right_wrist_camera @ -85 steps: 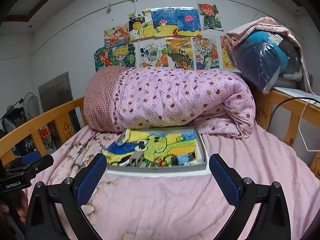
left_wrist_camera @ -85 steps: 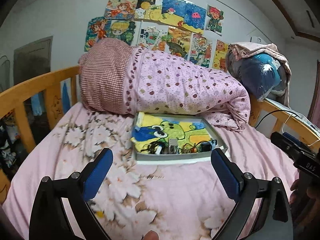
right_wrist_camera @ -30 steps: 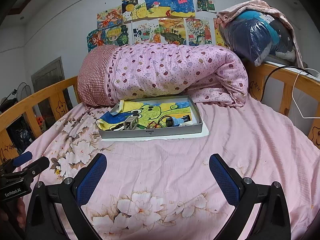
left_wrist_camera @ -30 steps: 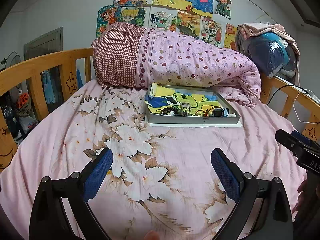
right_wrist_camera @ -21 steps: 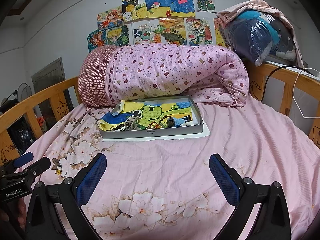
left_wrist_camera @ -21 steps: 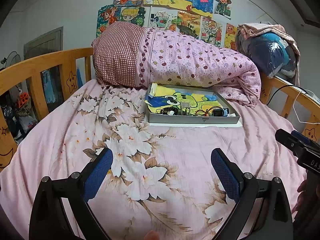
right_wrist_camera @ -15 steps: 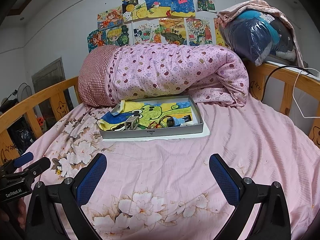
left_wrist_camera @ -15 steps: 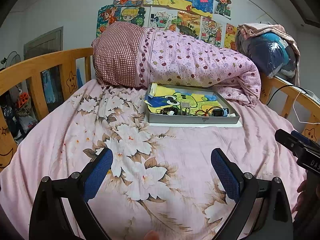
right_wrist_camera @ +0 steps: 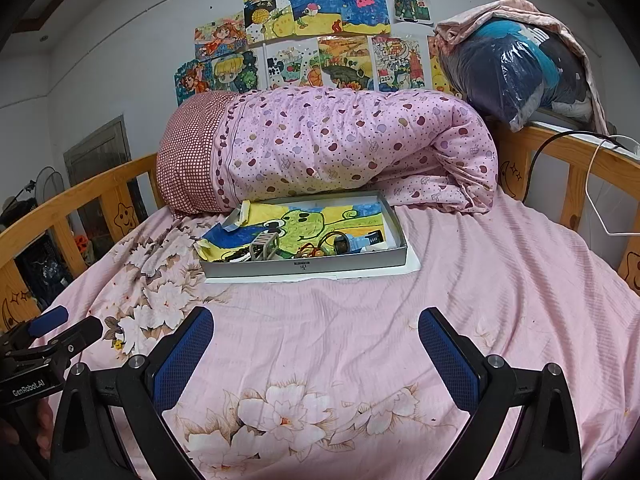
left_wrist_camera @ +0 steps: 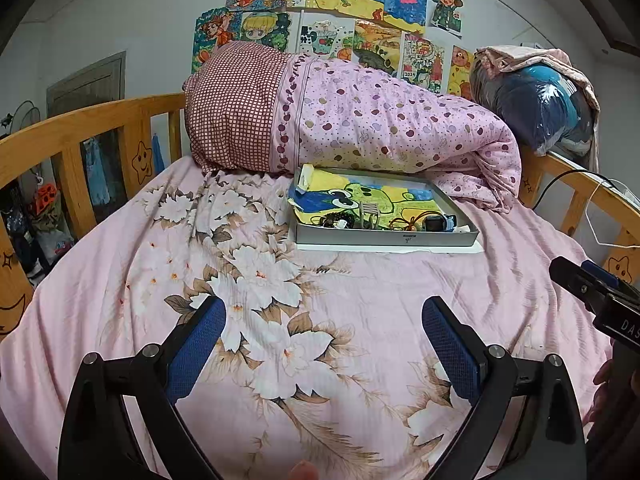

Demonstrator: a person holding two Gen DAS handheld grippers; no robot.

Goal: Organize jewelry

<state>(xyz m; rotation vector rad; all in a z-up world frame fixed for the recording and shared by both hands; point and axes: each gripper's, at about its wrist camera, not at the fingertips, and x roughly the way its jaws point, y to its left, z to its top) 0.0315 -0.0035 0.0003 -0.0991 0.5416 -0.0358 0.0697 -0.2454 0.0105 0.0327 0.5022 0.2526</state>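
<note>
A shallow grey tray [left_wrist_camera: 384, 236] [right_wrist_camera: 304, 268] lies on the pink bed, lined with a yellow and blue cartoon drawing. Along its near edge lie several small jewelry pieces: dark beads [left_wrist_camera: 336, 220], a metal clip [right_wrist_camera: 264, 246], a red cord bracelet [left_wrist_camera: 406, 222] and a blue watch [left_wrist_camera: 438, 222] [right_wrist_camera: 360, 242]. My left gripper [left_wrist_camera: 322, 332] hangs open over the floral sheet, well short of the tray. My right gripper [right_wrist_camera: 314, 338] is open too, equally far back. Both are empty.
A rolled pink dotted quilt [left_wrist_camera: 380, 128] lies right behind the tray. Wooden rails [left_wrist_camera: 80, 132] [right_wrist_camera: 580, 172] line both sides of the bed. A blue bundle in plastic [right_wrist_camera: 516, 68] sits on the right rail. Drawings [right_wrist_camera: 312, 36] cover the wall.
Since 2.8 s ago both grippers have pulled back from the tray, which now looks farther off. Over the last second nothing has visibly moved.
</note>
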